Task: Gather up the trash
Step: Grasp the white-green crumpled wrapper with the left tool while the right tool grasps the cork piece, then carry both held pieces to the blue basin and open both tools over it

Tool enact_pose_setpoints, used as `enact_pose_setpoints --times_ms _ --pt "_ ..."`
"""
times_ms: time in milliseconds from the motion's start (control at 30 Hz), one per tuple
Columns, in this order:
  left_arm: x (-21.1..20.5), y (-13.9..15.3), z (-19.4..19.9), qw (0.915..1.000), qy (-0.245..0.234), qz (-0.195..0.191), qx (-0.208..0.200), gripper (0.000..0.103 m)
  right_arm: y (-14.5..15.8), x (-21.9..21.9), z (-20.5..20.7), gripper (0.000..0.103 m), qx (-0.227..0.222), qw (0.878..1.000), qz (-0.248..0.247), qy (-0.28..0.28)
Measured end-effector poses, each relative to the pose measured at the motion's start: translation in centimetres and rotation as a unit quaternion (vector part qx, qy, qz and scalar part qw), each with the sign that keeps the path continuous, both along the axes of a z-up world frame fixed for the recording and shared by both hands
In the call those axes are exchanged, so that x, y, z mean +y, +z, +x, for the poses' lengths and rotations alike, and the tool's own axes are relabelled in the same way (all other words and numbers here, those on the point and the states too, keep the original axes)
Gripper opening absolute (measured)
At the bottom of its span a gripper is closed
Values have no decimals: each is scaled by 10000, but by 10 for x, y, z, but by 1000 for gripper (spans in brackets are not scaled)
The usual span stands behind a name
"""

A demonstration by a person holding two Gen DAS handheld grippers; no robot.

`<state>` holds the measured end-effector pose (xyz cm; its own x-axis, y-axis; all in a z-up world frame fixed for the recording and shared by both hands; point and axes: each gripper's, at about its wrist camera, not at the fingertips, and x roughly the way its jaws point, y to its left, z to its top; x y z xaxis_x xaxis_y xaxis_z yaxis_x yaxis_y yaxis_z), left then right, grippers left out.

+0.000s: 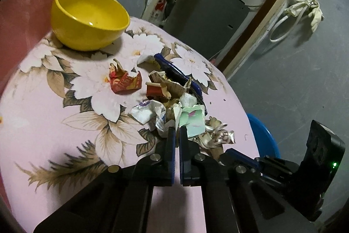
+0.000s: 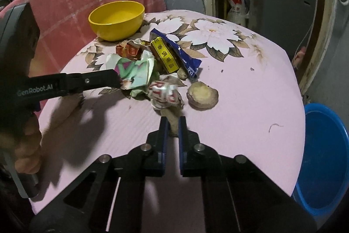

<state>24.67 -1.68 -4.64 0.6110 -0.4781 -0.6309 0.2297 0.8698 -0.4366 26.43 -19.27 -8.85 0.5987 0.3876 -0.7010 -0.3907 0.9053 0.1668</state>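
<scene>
right gripper (image 2: 173, 123) has its jaws narrow, clamping a brown scrap (image 2: 173, 121) whose long axis runs away from the camera; left gripper (image 1: 177, 131) is pinched tight on a green-and-white wrapper (image 1: 193, 121) (edge only); beyond, the trash pile (image 2: 161, 62) heaped mid-table, presumably for the blue bucket (image 2: 325, 158).

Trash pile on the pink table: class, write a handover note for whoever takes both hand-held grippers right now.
Left hand-held gripper: shut on the green-and-white crumpled paper.
Right hand-held gripper: closed on a brown scrap at the pile's near edge.
Trash pile sits mid-table beside the yellow bowl; blue bucket stands on the floor by the table's edge.
Done: nothing visibly binned.
Left: lift both pieces, probably into the bucket, then clear the rest.
</scene>
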Motion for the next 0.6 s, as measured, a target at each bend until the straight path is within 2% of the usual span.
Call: enact_pose_setpoints --times_ms 133,300,367,433,467,600 --pt "-1 3 -12 9998 54 143 -94 1 0 0 -5 42 1 10000 -17 -27" --pt "3 0 -20 9994 206 262 -76 1 0 3 0 47 35 10000 -59 -20" --pt "5 1 -20 9993 251 256 -54 1 -1 5 3 54 43 9999 -90 12" --pt "8 1 -22 9992 299 278 -47 1 -2 6 7 69 75 9999 -98 50" --pt "8 1 -23 9991 307 289 -39 1 -3 7 10 72 139 9998 -76 81" --pt "8 2 -27 9988 314 372 -43 1 -6 8 16 70 203 9997 -101 53"
